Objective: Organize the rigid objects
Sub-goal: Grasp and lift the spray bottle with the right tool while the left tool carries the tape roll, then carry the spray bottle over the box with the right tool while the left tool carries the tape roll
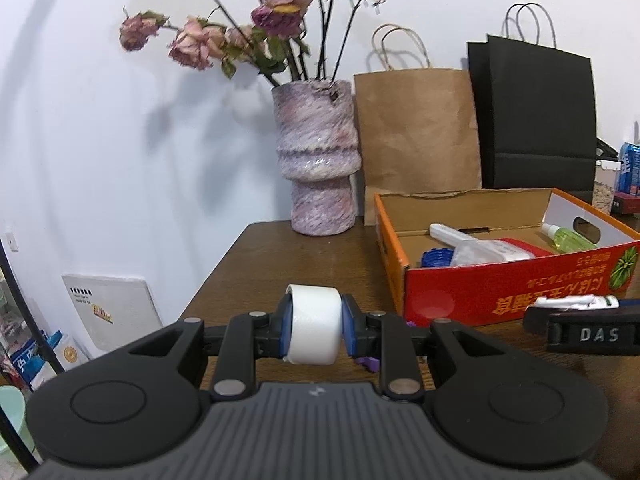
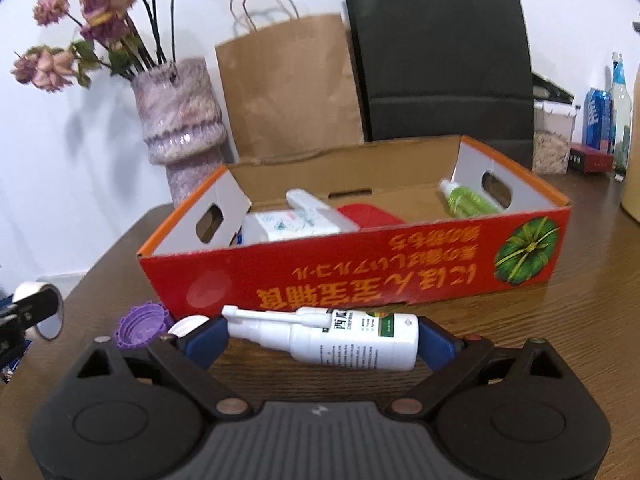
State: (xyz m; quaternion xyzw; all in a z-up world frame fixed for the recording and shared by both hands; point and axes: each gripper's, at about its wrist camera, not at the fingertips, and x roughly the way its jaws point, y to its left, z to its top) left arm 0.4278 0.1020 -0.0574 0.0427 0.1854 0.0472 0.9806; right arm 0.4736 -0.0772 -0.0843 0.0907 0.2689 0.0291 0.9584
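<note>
Crosswise, a white plastic spray bottle (image 2: 344, 340) lies on the brown wooden table (image 2: 560, 328), its long axis spanning the right gripper (image 2: 320, 340) from blue pad to blue pad, jaws wide, grip uncertain. Behind stands the red cardboard box (image 2: 360, 276). At left, the left gripper (image 1: 314, 326) clamps a white tape roll (image 1: 314, 322).

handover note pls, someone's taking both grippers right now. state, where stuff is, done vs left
Left gripper: shut on the white tape roll, held above the table.
Right gripper: jaws wide, the white spray bottle lengthwise between them, in front of the red box; grip unclear.
Done: green bottle, white packages and a red item already in the box.
Left: box the tape and spray bottle, then the purple cap and the white lid beside it.
</note>
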